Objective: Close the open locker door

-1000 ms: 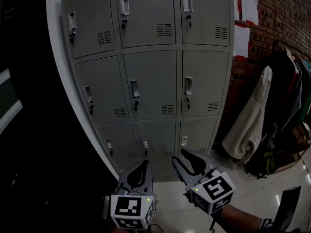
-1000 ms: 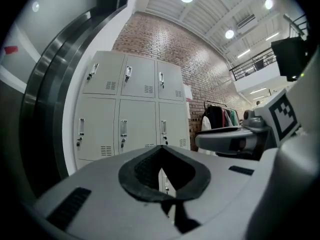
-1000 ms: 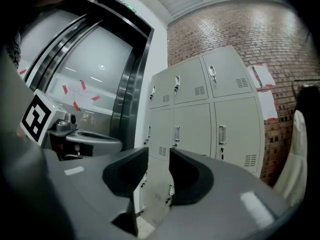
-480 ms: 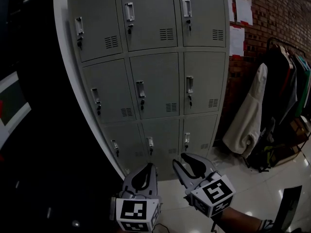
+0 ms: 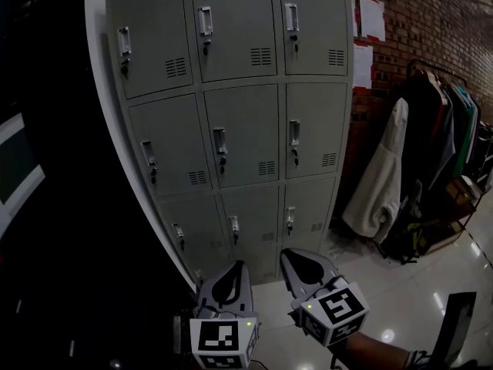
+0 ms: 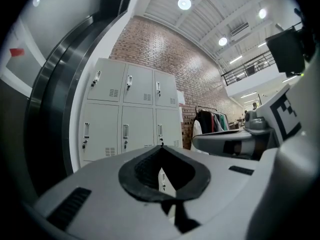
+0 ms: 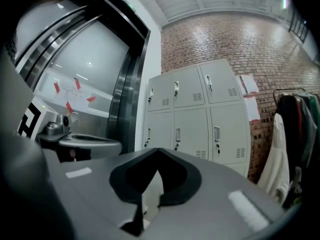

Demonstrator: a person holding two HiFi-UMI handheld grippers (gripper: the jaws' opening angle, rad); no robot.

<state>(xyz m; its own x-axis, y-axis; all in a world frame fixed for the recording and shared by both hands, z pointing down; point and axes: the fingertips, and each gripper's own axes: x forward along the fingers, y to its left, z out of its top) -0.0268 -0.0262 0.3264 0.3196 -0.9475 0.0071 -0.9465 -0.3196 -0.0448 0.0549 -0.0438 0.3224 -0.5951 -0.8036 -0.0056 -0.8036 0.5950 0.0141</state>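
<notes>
A grey bank of lockers (image 5: 239,137), three rows by three columns, stands against a white wall; every door I see sits flush, each with a handle and a key. It also shows in the left gripper view as the locker bank (image 6: 127,114) and in the right gripper view as the locker bank (image 7: 192,119). My left gripper (image 5: 235,268) is low in the head view, shut and empty, well short of the lockers. Beside it my right gripper (image 5: 293,254) is shut with nothing between its jaws. Both point toward the bottom row, touching nothing.
A clothes rack (image 5: 435,122) with dark garments and a hanging white coat (image 5: 377,183) stands right of the lockers, against a brick wall (image 5: 408,21) with paper sheets (image 5: 371,18). Bags lie under the rack. A dark curved wall fills the left. The floor (image 5: 400,307) is glossy tile.
The right gripper's jaws have come together from a spread stance. The view has shifted a little, so the lockers sit slightly farther left and the rack shows more.
</notes>
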